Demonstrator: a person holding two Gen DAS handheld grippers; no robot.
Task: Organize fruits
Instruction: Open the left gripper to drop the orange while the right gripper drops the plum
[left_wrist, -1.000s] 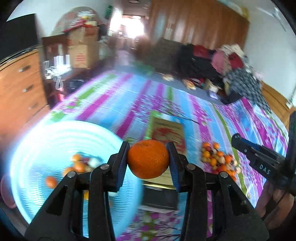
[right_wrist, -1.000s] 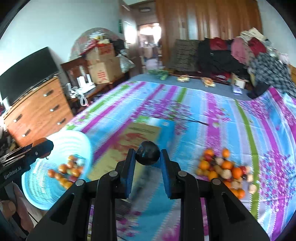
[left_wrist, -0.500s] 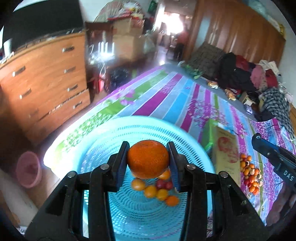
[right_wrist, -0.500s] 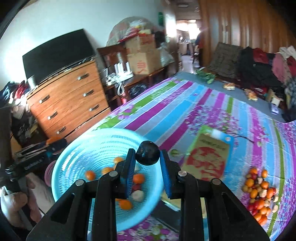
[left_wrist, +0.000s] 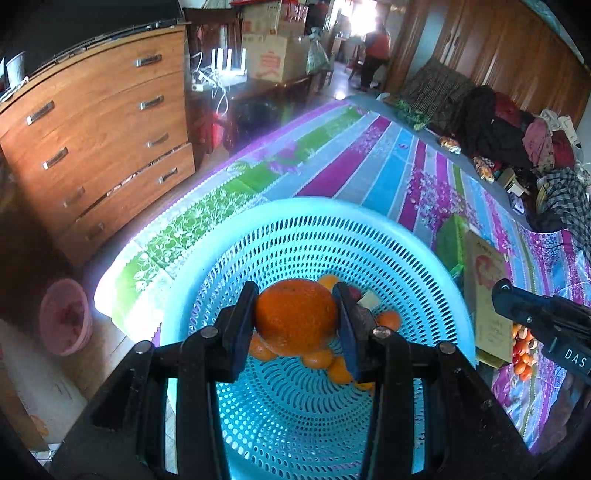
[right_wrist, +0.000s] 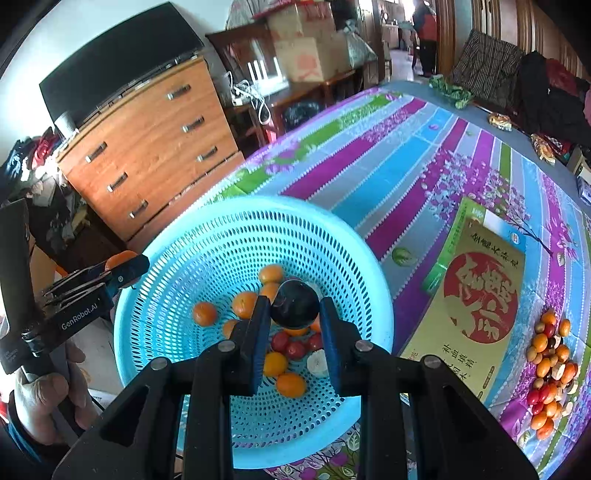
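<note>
A: Basket (left_wrist: 424, 258) fills the left wrist view now. 1 second back it sat low at 8 o'clock with the left gripper (left_wrist: 297, 321) out over the striped cloth (left_wrist: 369, 162); half a second back the rim had come under the fingers. The jaws are pinching the orange (left_wrist: 295, 317), held above the basket's floor, with the small fruits inside just behind it at 3 and 5 o'clock.

B: Same swing on the right. The right gripper (right_wrist: 291, 321) was over the flat printed box (right_wrist: 480, 314) 1 second ago; it now hangs over the basket's middle, pressed onto the dark round fruit (right_wrist: 294, 304). Neither piece has been let go.

A: So I judge both carries done and the drop is what remains: open the jaws and let each fruit fall among the others.

B: The loose fruit pile (right_wrist: 550, 369) lies well apart, at 4 o'clock in the right view beyond the box, so more trips look likely.

A: Surface?

B: A bed or table under purple, blue and green floral stripes; the basket sits near its corner, close to the edge.

A: Room, from 9 o'clock round: a pink bowl (left_wrist: 64, 317) on the floor, a wooden dresser (left_wrist: 96, 140), cardboard boxes (left_wrist: 269, 55) at 12, heaped clothes (left_wrist: 517, 140) at 2.
</note>
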